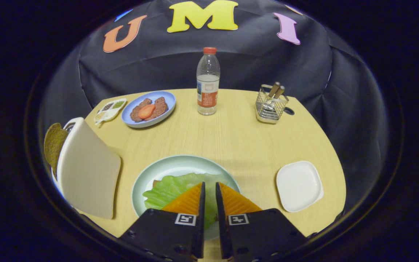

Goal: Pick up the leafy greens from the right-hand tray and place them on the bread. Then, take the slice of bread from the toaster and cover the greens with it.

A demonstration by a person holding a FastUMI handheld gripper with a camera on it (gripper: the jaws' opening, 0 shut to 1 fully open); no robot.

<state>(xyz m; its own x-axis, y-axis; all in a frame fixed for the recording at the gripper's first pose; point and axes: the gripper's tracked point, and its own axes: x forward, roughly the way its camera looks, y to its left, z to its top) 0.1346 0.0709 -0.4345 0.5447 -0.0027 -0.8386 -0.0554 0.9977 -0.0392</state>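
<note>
A green lettuce leaf [169, 189] lies spread over a slice of bread [155, 183] on the pale green plate [151, 171]; only a brown corner of the bread shows. My gripper [210, 189] hovers over the leaf's right part. Its fingers stand almost together and the leaf fills the narrow gap between them. A white toaster [87, 169] stands to the left of the plate, and a brownish bread slice [54, 145] sticks out of its far side. The white square tray [298, 185] to the right of the plate is bare.
Beyond the plate stands a water bottle [208, 82] with a red cap. Back left are a blue plate [166, 100] with meat patties and a tomato slice, and a small condiment dish [109, 109]. A wire cutlery holder [270, 105] stands back right.
</note>
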